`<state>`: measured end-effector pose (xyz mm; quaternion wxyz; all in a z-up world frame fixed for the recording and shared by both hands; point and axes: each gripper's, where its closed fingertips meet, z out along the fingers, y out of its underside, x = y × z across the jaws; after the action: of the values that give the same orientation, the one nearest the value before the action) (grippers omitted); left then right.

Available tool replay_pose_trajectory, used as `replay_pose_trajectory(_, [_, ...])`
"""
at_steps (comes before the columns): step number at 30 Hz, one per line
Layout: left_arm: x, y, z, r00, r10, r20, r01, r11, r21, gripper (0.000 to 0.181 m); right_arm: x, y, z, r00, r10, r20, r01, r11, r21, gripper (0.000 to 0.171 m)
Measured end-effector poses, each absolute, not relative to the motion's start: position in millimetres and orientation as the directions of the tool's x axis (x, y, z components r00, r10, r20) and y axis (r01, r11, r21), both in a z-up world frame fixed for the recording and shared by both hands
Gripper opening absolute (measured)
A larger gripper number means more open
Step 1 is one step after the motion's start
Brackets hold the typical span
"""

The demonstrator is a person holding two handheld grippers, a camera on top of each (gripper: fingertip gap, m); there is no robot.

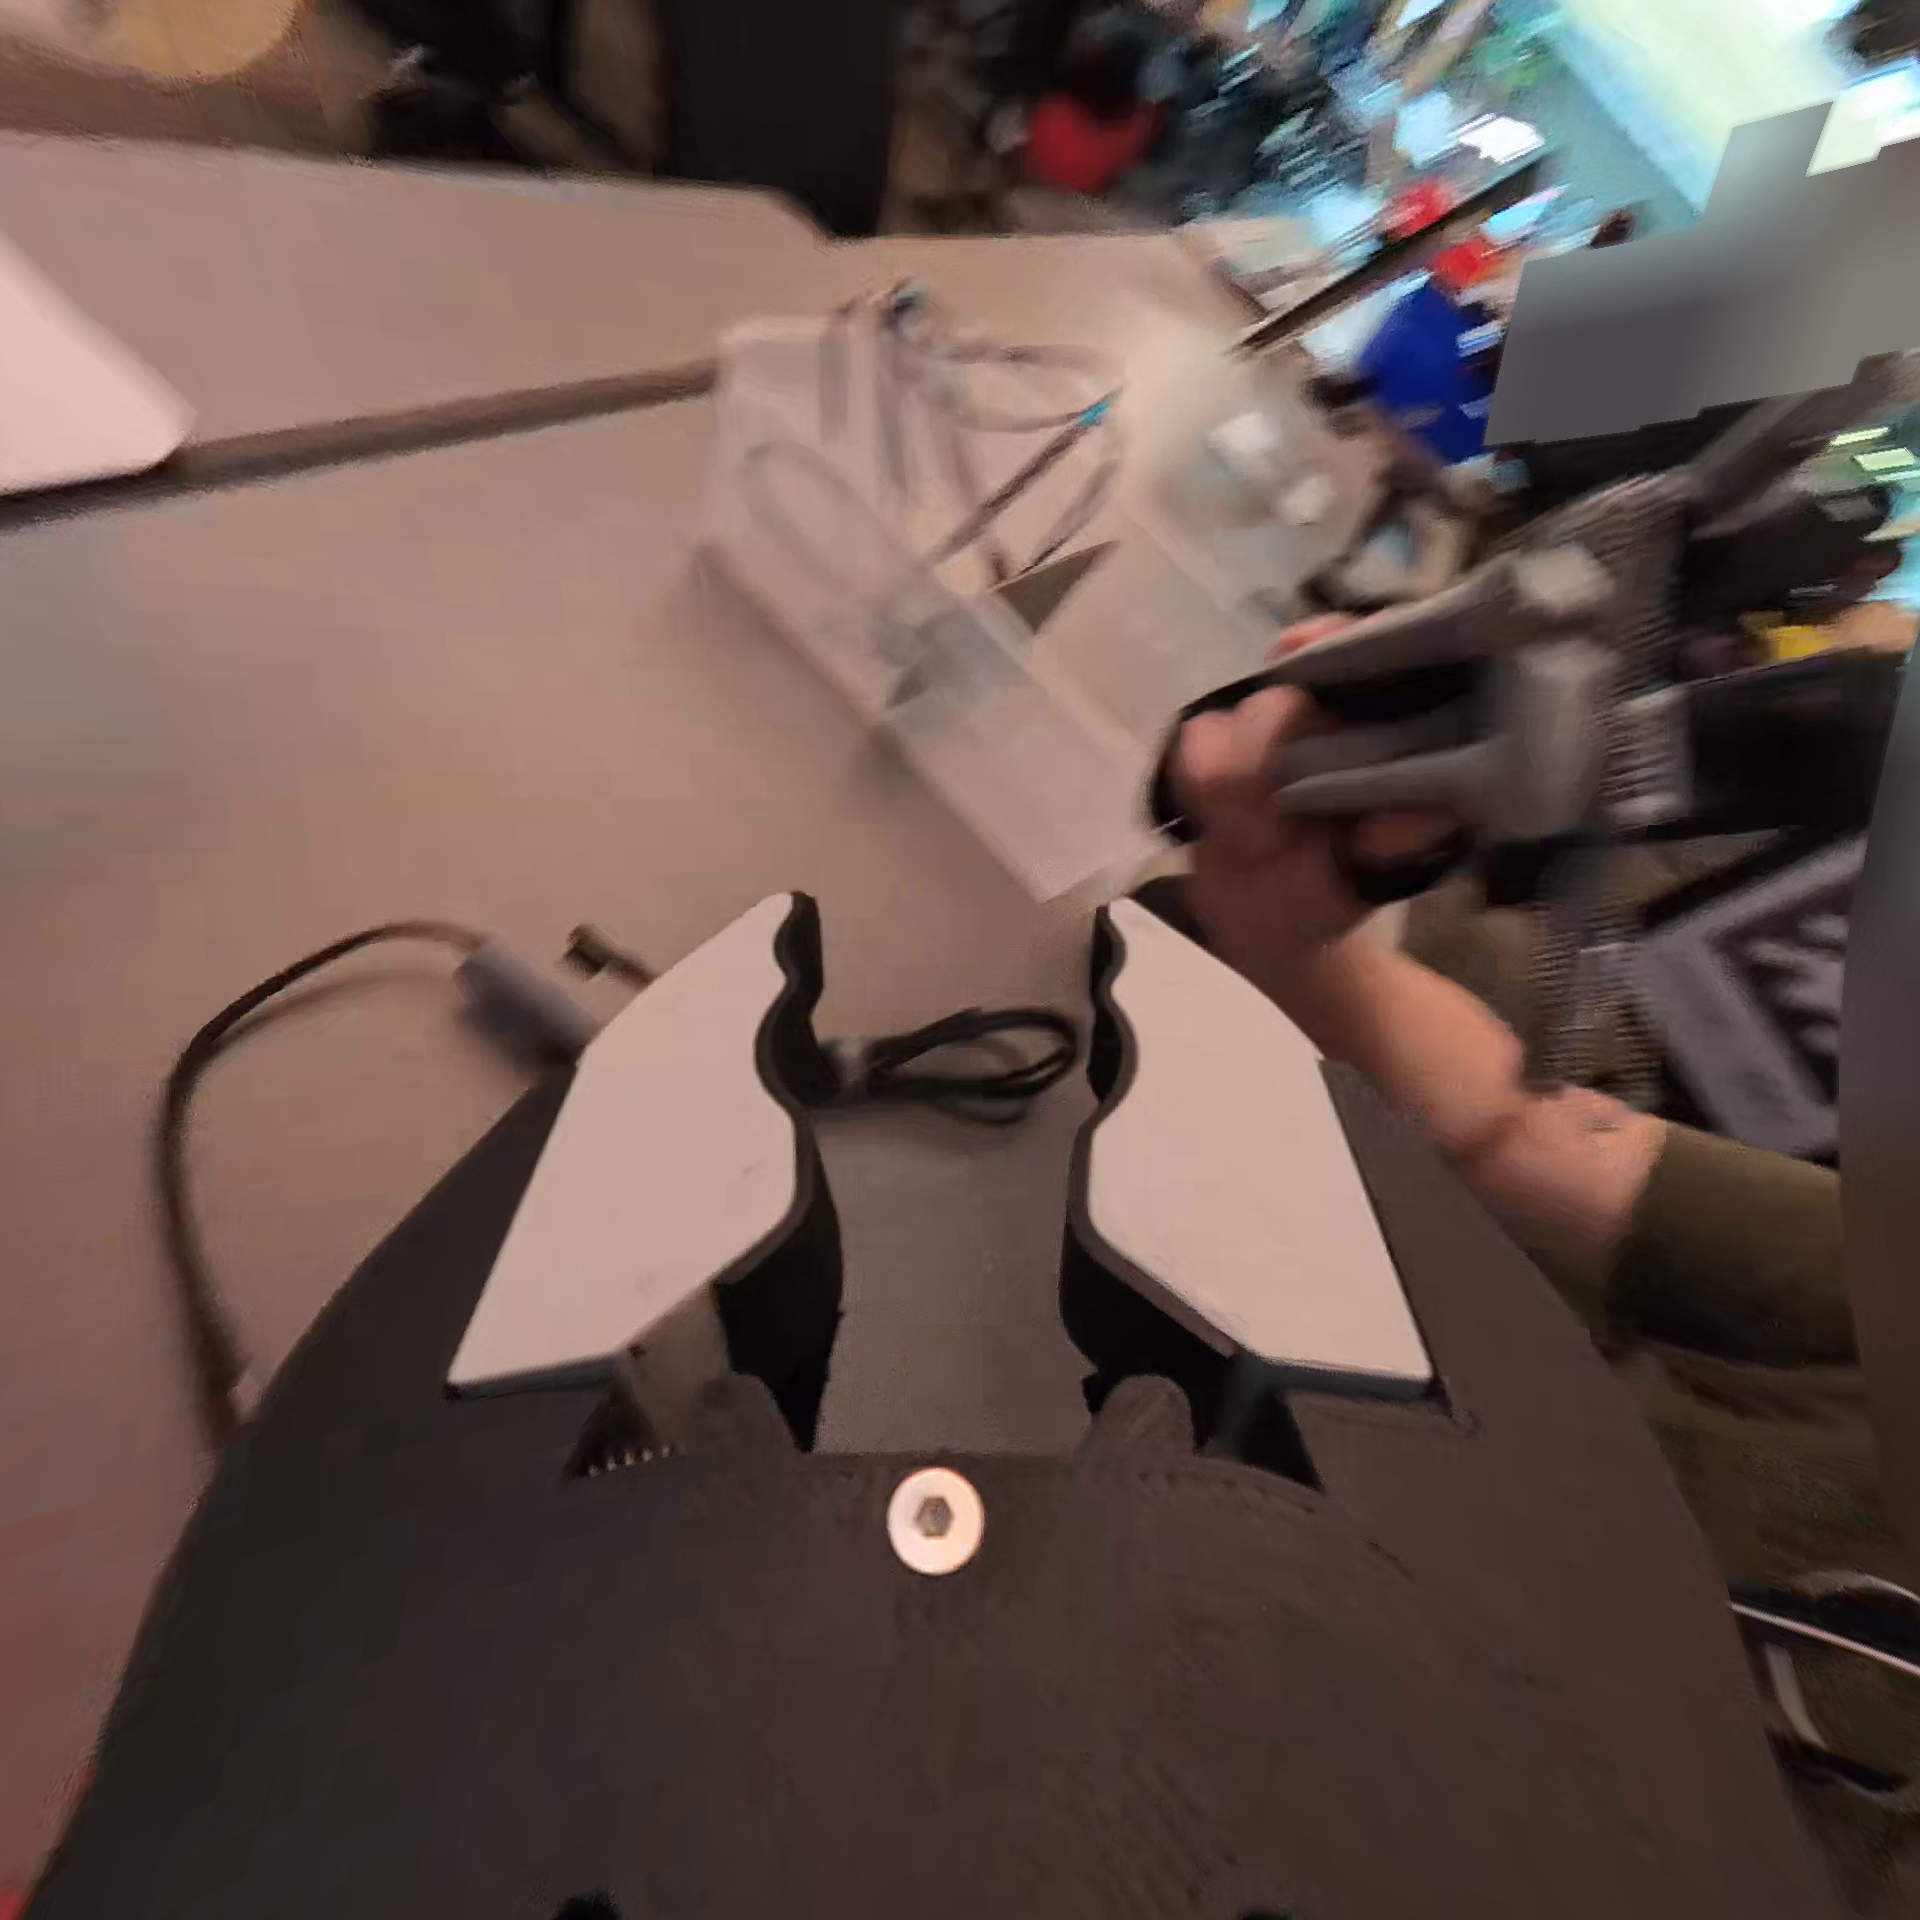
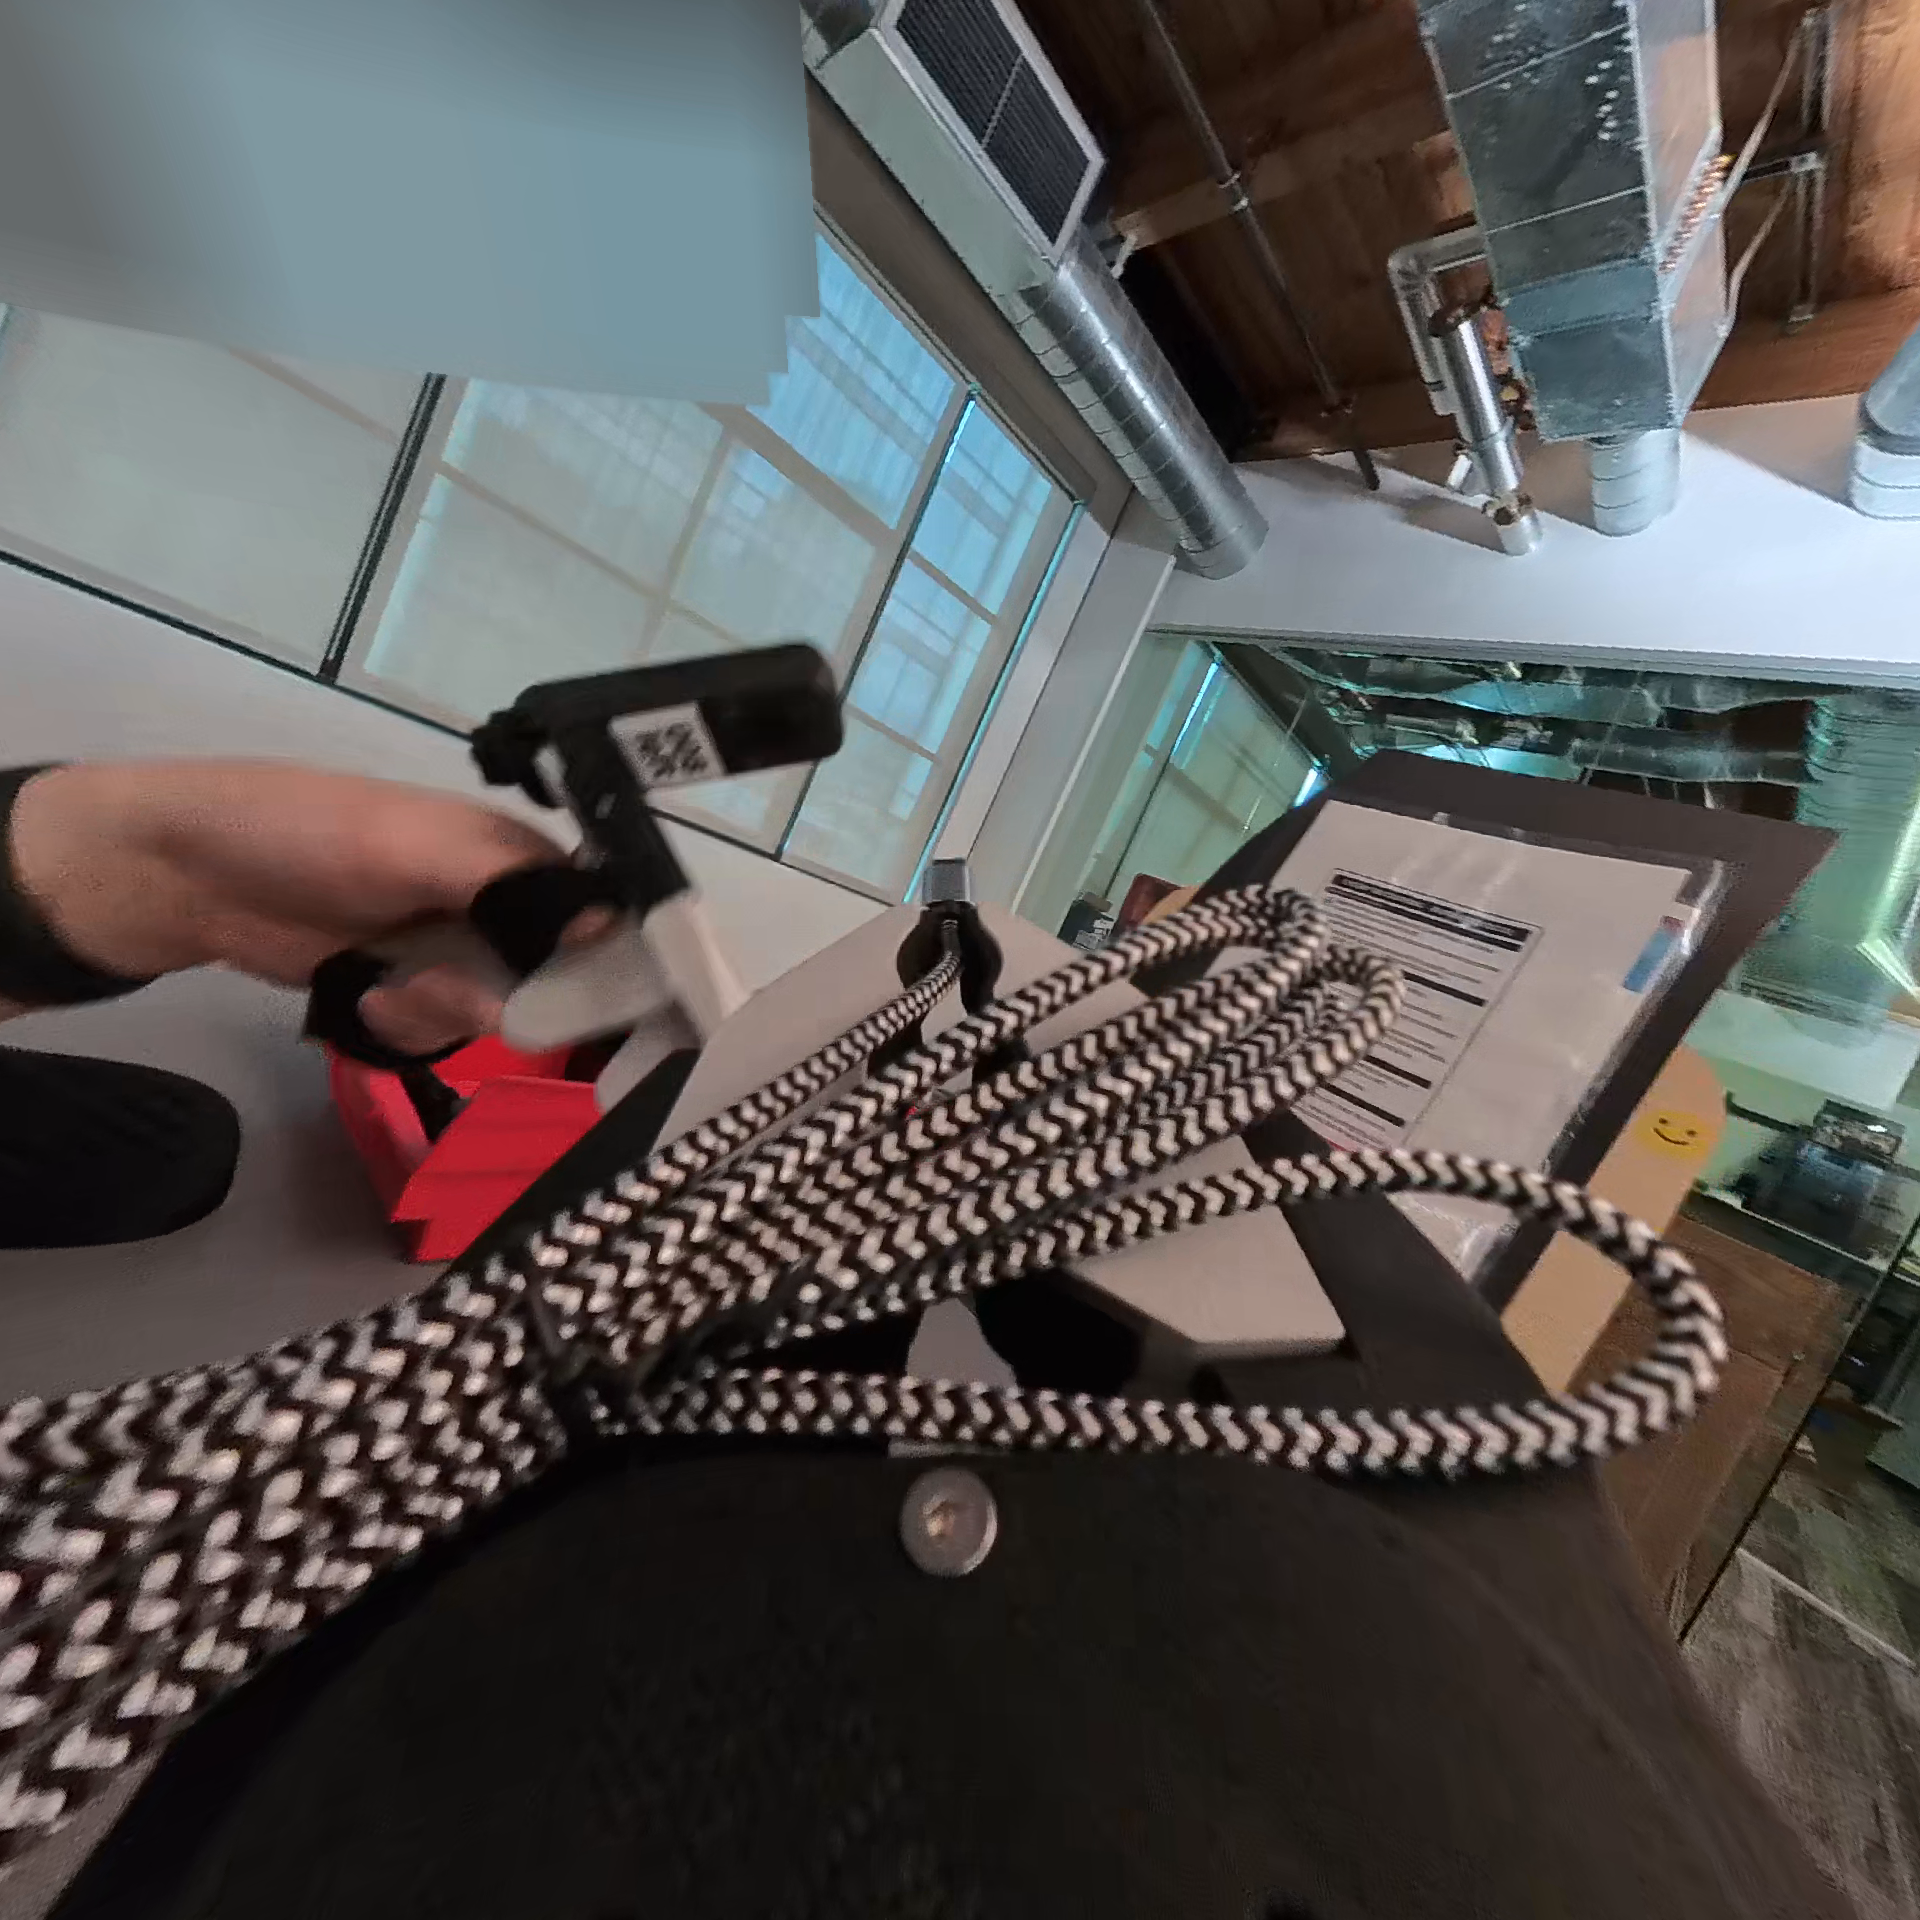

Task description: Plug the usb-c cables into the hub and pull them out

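My left gripper [image 1: 951, 935] is open and empty, a little above the grey table [image 1: 312, 727]. A coiled black cable [image 1: 961, 1060] lies on the table between its fingers. A small grey hub [image 1: 509, 997] lies to the left, with a dark lead [image 1: 182, 1122] looping off it. My right gripper [image 2: 948, 943] points up toward the ceiling. It is shut on the plug end [image 2: 948, 883] of a black-and-white braided cable [image 2: 935, 1122], whose loops drape over the gripper. A hand holds the right gripper's handle [image 1: 1455, 707] at the right in the left wrist view.
A clear plastic box [image 1: 935, 540] with several cables stands on the table beyond the left gripper. A white sheet [image 1: 62, 395] lies at the far left. In the right wrist view a hand [image 2: 208, 883] holds the left gripper, and a board with a paper [image 2: 1455, 987] stands at right.
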<state>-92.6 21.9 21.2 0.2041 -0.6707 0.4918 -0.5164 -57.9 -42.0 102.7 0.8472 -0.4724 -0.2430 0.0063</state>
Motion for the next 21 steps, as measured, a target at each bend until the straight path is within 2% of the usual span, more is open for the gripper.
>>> replay_pose_trajectory(2, [-95,31,-24,0.105,-0.873,0.477,-0.534,-0.454,-0.713,0.052,-49,-41,104,0.896,0.236,0.376,0.198,0.546,-0.814,0.004])
replay_pose_trajectory(6, [-88,28,-90,0.211,-0.832,0.513,-0.655,-0.51,-0.558,0.052,-38,-37,101,0.908,0.22,0.356,0.194,0.532,-0.824,0.004])
replay_pose_trajectory(9, [-84,39,-121,0.315,-0.839,0.445,-0.718,-0.517,-0.466,0.066,-34,-36,100,0.911,0.209,0.355,0.2,0.528,-0.825,0.004])
replay_pose_trajectory(13, [-82,41,-146,0.39,-0.844,0.368,-0.795,-0.51,-0.328,0.068,-31,-35,99,0.912,0.199,0.358,0.209,0.525,-0.825,0.004])
replay_pose_trajectory(16, [-82,44,-153,0.396,-0.881,0.258,-0.837,-0.462,-0.293,0.063,-28,-34,97,0.914,0.193,0.356,0.213,0.52,-0.827,0.004])
replay_pose_trajectory(21, [-93,42,-157,0.357,-0.92,0.164,-0.909,-0.382,-0.167,0.047,-23,-34,97,0.92,0.19,0.344,0.204,0.517,-0.831,0.005])
